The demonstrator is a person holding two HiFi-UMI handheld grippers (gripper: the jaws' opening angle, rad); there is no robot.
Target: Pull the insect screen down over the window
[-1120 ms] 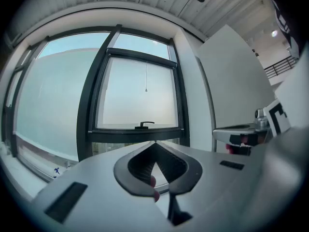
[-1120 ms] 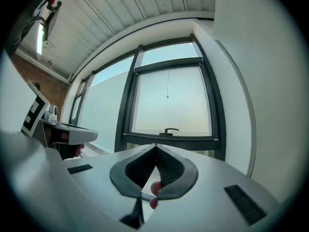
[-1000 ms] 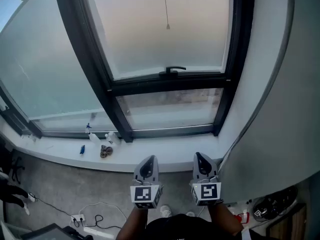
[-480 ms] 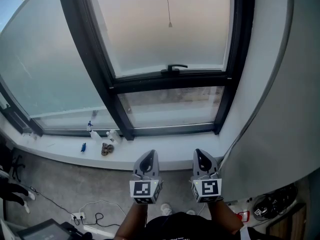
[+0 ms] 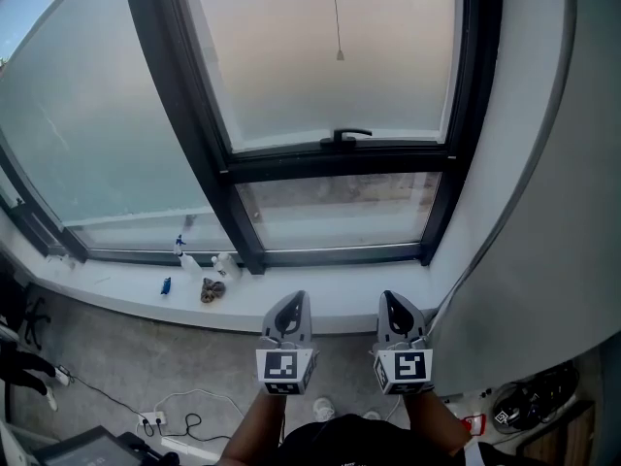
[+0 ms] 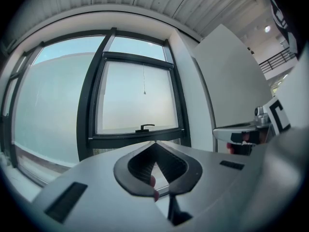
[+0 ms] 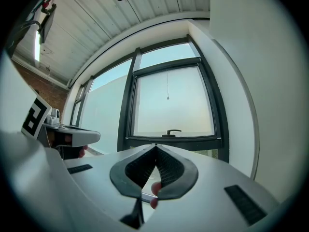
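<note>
A dark-framed window (image 5: 223, 168) fills the head view, with a black handle (image 5: 345, 136) on its lower sash bar. A thin pull cord (image 5: 337, 17) with a small end weight hangs in front of the frosted pane; the cord (image 6: 144, 81) also shows in the left gripper view, and the cord (image 7: 167, 88) in the right gripper view. The screen itself is out of sight above. My left gripper (image 5: 294, 301) and right gripper (image 5: 392, 301) are held side by side below the sill, pointing at the window. Both are shut and hold nothing: left gripper (image 6: 154, 143), right gripper (image 7: 155, 145).
On the white sill (image 5: 330, 304) at the left stand spray bottles (image 5: 182, 257) and small items. Cables and a power strip (image 5: 155, 422) lie on the floor. A white wall (image 5: 553, 212) rises close on the right.
The head view has tilted slightly, so the window and cord sit a little lower and further right in frame. Both grippers stay shut and side by side.
</note>
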